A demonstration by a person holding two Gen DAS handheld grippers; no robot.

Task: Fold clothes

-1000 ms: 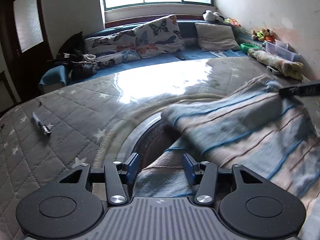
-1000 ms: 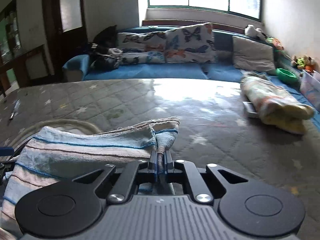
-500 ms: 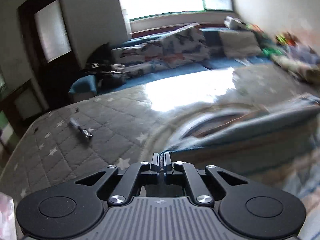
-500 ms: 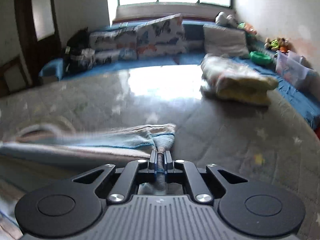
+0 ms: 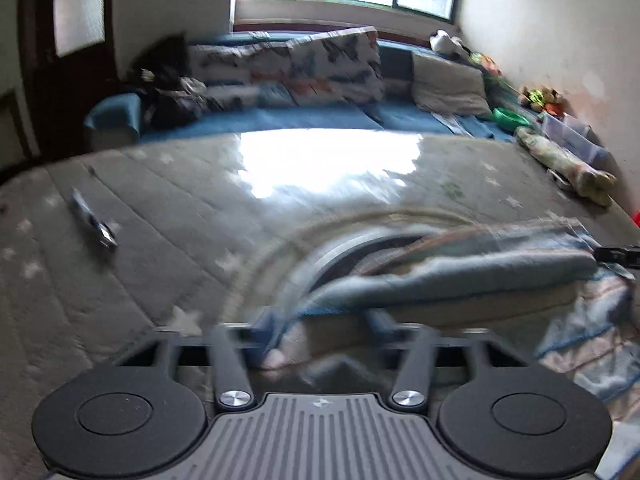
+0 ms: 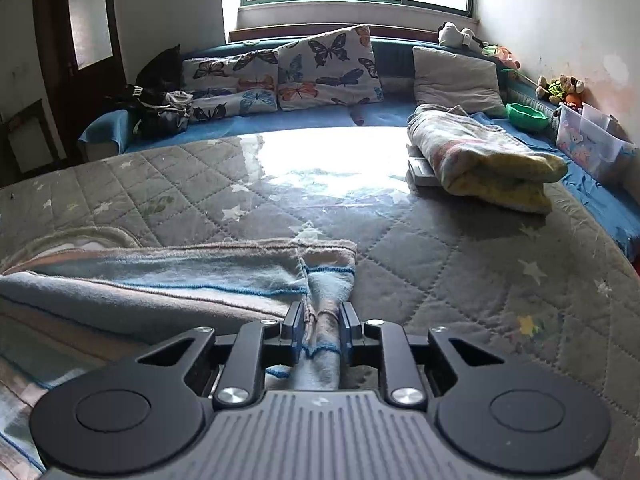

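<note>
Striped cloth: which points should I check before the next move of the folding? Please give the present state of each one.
1. Left tongs open: ok, jaws wide apart, striped cloth lying between them.
2. Right tongs gripping the corner: cannot tell, jaws slightly apart around bunched cloth.
3. Fold edges aligned: cannot tell, the left view is blurred.
4. Room on the mattress ahead: ok, bare up to the folded blanket.
5. Small tool away from the cloth: ok, far to the left.
</note>
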